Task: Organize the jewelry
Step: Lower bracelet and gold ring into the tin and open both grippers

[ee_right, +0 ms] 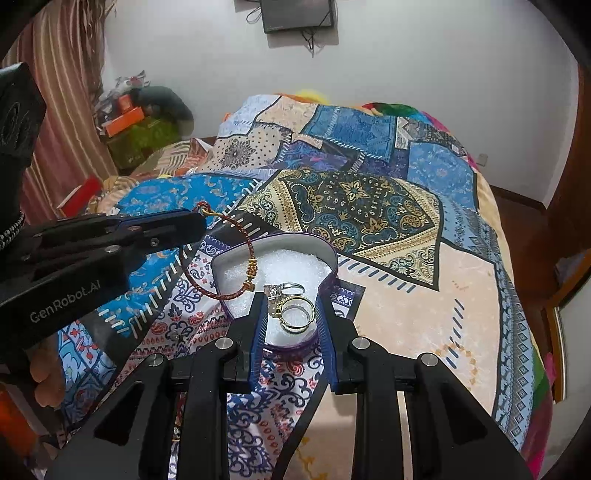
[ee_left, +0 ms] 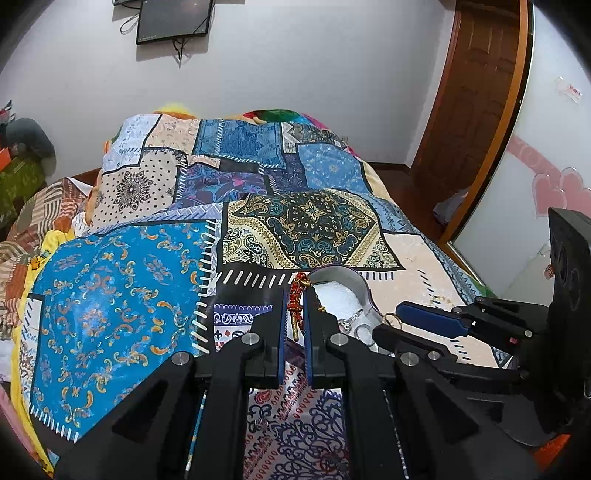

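Two grippers: I have both over the bed, one in each wrist view.
Right gripper (ee_right: 290, 317): low centre of my right view, its blue-padded fingers spread apart and holding nothing; they straddle the near end of the box without a visible grip on it.
Rings (ee_right: 295, 312): gold and silver ones lie together on the white padding, showing between my right fingers at frame centre.
Box (ee_right: 332, 258): heart-shaped, purple-walled, white inside, resting on the quilt just beyond the right fingertips; in my left view it sits right of centre, partly behind the left fingers.
Left gripper (ee_left: 294, 306): lower centre of my left view, clenched on the bracelet, pads nearly together with only the cord between them; in my right view it enters from the left edge.
Bracelet (ee_right: 225, 254): red braided cord with gold beads, pinched at its clasp end and hanging as a loop; its lower part with the gold charm dips over the box's left rim. I cannot tell if it touches the padding.
Quilt (ee_right: 388, 325): blue, cream and navy patchwork covering the bed, filling the middle of both frames.
Monitor (ee_left: 173, 20): dark screen on the white wall, top of frame, cables dangling.
Door (ee_left: 476, 92): brown wood, upper right of my left view.
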`<state>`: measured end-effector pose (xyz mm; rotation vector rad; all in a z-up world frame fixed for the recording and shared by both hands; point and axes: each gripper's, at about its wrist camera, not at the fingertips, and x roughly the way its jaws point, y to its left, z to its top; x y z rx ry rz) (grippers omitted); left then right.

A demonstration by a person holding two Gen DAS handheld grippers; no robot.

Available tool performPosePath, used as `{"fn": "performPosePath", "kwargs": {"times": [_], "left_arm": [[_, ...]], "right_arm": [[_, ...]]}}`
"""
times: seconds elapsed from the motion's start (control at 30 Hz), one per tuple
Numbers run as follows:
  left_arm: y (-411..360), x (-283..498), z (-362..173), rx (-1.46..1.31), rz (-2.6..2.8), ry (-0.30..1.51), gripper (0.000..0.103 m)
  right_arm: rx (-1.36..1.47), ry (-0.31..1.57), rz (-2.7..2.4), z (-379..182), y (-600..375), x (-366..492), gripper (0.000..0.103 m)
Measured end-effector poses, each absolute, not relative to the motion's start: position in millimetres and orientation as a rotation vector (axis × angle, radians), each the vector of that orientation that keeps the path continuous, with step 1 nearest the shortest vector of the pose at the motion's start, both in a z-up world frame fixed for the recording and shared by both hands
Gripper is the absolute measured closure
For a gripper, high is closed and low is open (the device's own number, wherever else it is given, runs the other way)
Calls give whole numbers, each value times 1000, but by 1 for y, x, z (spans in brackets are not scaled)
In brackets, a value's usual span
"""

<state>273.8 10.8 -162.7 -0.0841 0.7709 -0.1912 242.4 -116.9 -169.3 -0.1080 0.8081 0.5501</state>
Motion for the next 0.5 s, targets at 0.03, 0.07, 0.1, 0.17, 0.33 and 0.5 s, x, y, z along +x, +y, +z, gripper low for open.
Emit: {"fn": "performPosePath", "kwargs": {"times": [0.03,0.07,0.1,0.17,0.33,0.5], "left_arm": [[11,276,-164,-86,-195,774,96],[10,278,-165,-87,-196,779,96],[10,280,-167,-87,-197,782,96],[10,285,-169,-88,-199,791,96],[10,292,-175,-87,-198,812,96],[10,295,-181,-97,-208,847,96]], "right_arm": [[-109,812,554,-170,-116,244,79],[-110,815,558,-171,-116,245,79],[-113,821,560,-172,-115,247,79],[-124,830,562,-173,-113,249,79],[-146,852,571,-178,-108,253,79],[-153,869,577,-180,-106,253,79]]}}
